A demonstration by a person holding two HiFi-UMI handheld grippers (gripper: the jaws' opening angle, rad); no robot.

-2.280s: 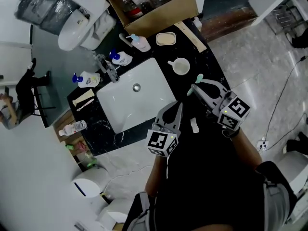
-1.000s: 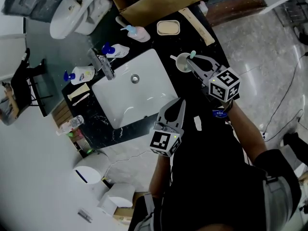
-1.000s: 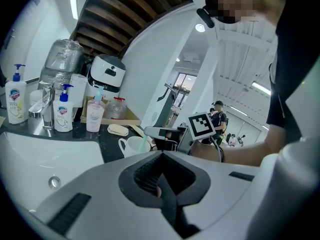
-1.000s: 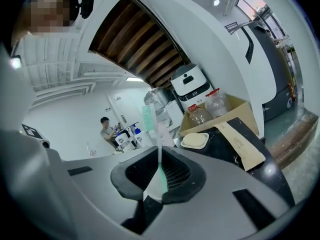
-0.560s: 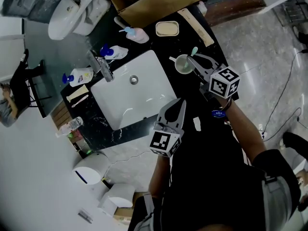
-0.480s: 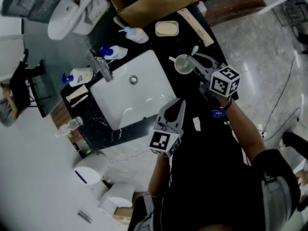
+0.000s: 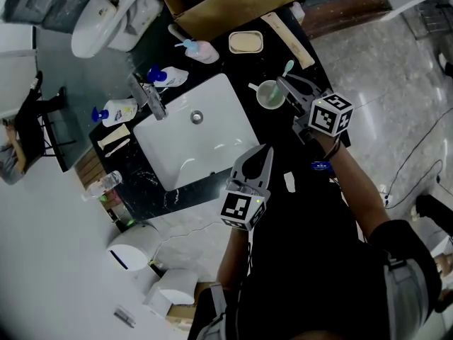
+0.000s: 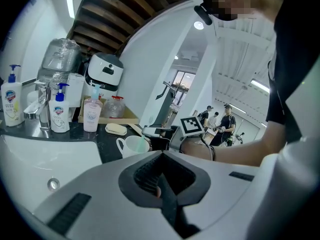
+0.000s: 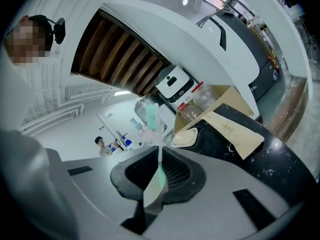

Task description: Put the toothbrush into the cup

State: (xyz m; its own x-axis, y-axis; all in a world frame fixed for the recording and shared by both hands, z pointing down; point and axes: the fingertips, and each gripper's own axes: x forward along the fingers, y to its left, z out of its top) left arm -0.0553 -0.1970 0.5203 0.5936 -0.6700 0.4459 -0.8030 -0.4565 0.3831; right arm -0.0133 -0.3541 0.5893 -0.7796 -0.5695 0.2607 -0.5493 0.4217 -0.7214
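Note:
A white cup (image 7: 270, 94) with a handle stands on the black counter (image 7: 301, 129), right of the sink; it also shows in the left gripper view (image 8: 135, 145). My right gripper (image 7: 289, 85) is shut on a mint-green toothbrush (image 9: 159, 159), bristles (image 9: 152, 115) pointing up. In the head view the brush head (image 7: 288, 68) stands just past the cup's right rim, and the gripper sits right beside the cup. My left gripper (image 7: 264, 153) hangs at the counter's front edge, shut with nothing in it (image 8: 161, 190).
A white sink basin (image 7: 191, 137) with a faucet (image 7: 146, 94) fills the counter's middle. Soap bottles (image 7: 113, 110), a pink bottle (image 7: 203, 49), a soap dish (image 7: 245, 42), a paper packet (image 7: 287, 30) and a cardboard box (image 7: 226, 2) lie behind. A small white item (image 7: 289, 183) lies near the front.
My right gripper has carried the toothbrush from the counter's front up to the cup, and in the last half second edged slightly further back. The left gripper has stayed put.

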